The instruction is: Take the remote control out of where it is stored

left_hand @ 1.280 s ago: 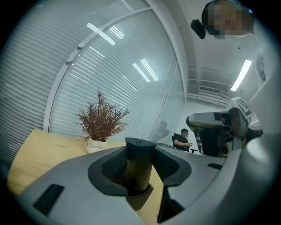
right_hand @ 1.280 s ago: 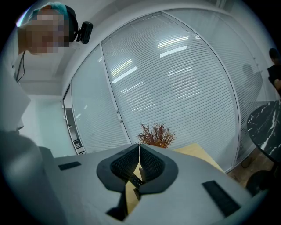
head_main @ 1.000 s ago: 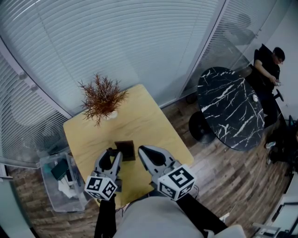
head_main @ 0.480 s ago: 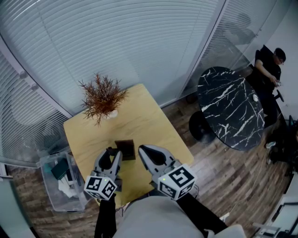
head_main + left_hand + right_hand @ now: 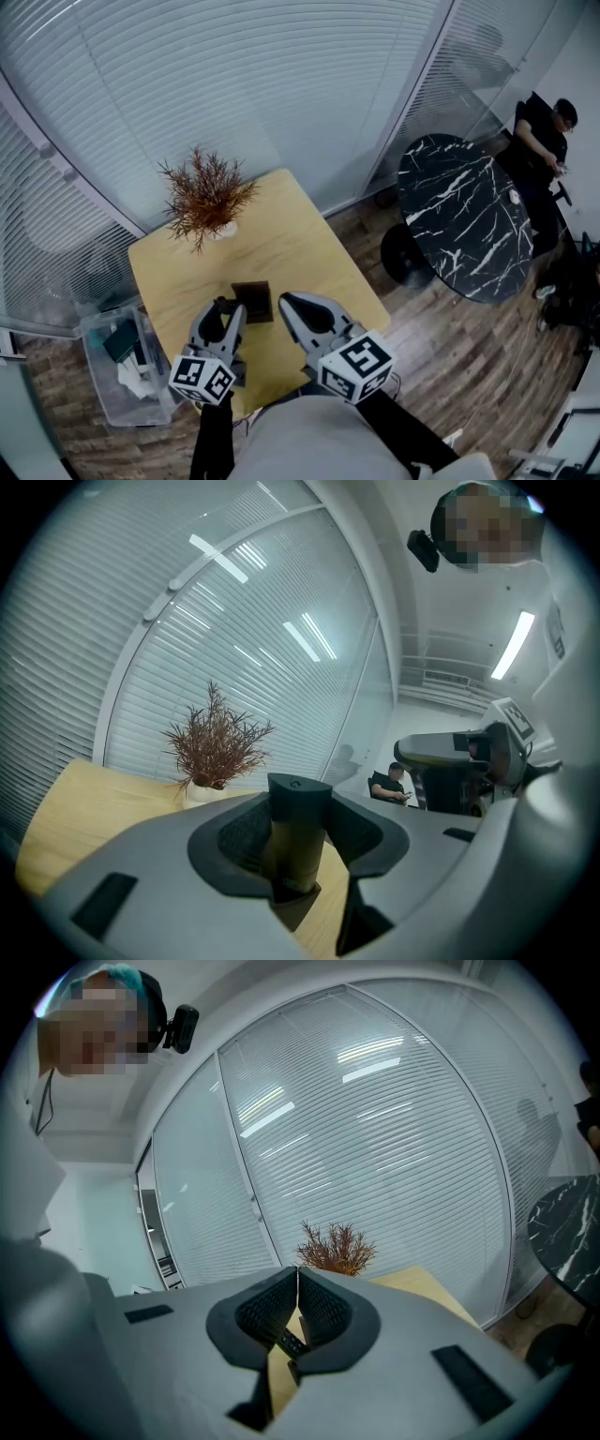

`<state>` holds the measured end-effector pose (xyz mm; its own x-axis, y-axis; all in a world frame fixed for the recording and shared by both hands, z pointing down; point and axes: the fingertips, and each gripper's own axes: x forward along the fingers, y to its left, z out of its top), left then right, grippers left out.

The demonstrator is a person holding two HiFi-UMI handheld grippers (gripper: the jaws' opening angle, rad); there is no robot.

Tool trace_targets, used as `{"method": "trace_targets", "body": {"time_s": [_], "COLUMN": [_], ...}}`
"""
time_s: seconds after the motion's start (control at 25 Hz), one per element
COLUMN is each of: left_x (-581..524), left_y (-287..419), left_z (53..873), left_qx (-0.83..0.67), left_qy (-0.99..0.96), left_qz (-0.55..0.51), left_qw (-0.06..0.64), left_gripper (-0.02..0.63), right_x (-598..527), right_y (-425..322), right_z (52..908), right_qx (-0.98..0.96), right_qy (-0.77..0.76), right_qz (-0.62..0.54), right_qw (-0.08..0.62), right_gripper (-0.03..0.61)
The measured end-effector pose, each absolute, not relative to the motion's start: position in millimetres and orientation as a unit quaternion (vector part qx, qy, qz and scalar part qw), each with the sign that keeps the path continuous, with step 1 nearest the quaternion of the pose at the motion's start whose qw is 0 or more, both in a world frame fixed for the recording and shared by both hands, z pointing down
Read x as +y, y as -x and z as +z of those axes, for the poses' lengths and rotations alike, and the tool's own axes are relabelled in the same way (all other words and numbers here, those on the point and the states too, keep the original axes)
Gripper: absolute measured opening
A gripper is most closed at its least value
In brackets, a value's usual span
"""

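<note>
- The left hand-held gripper [image 5: 231,309] has its jaws set wide around a dark brown holder [image 5: 253,298]. As far as the left gripper view shows, its pads lie against the holder's two sides. I judge that this grip pins the holder so it neither lifts nor slides when something is drawn out of it.
- The holder stands upright on the wooden counter [image 5: 281,234], near the person's edge and between the two gripper tips. That puts it within easy reach of both.
- The remote control is not plainly visible. In the left gripper view a black end [image 5: 300,794] caps the brown body and may be the remote, stored upright inside, but I cannot tell for sure.
- The right hand-held gripper [image 5: 298,1277] has its jaws together with nothing between them, and its tip is just beside the holder's right side. By my reading it is the free one, meant to open and take the remote.
- The potted plant [image 5: 206,197] stands well apart at the counter's far side, out of the way.
</note>
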<state>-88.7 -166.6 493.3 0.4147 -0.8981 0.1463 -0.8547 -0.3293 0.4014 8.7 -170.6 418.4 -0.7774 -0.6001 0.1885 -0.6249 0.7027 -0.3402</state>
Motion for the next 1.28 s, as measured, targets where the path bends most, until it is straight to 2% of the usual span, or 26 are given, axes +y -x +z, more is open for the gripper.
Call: {"method": "trace_targets", "body": {"time_s": [1.28], "left_x": [-157.9], "left_y": [92.9], "left_z": [474.2], "left_qx": [-0.543], "left_qy": [-0.812], "left_qz": [-0.069], "left_qw": [0.204], "left_gripper": [0.186], "right_x": [-165.0], "right_y": [-9.1], "right_z": [424.3], "right_qx": [-0.921], "right_qy": [-0.333], "right_qz": [0.201], "right_qw": [0.038], "right_gripper": [0.005]}}
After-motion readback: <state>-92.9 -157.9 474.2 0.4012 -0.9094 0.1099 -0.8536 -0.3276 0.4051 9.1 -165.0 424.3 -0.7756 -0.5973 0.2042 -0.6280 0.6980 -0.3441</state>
